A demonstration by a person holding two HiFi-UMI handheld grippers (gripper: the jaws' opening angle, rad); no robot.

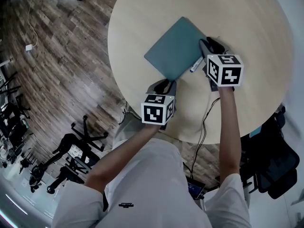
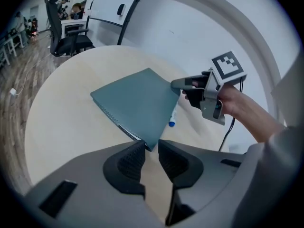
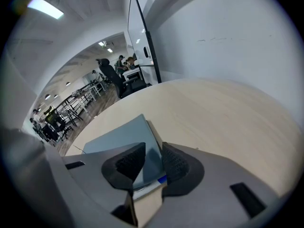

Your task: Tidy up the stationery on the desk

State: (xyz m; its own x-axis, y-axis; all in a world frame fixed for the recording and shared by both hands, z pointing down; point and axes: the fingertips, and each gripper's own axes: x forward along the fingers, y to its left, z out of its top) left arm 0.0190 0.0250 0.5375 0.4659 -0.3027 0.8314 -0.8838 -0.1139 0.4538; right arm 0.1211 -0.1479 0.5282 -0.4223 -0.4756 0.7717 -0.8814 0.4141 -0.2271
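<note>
Near corner of teal notebook (image 2: 137, 106) between slightly parted jaws of left gripper (image 2: 151, 151)

Teal notebook (image 1: 176, 47), white pen (image 1: 195, 65) with blue cap, pale beige table (image 1: 247, 27)

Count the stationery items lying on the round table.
2. A teal notebook lies near the middle of the table; a white pen with a blue cap pokes out from under its edge on the person's right. Anything else beneath the notebook would be hidden.
</note>
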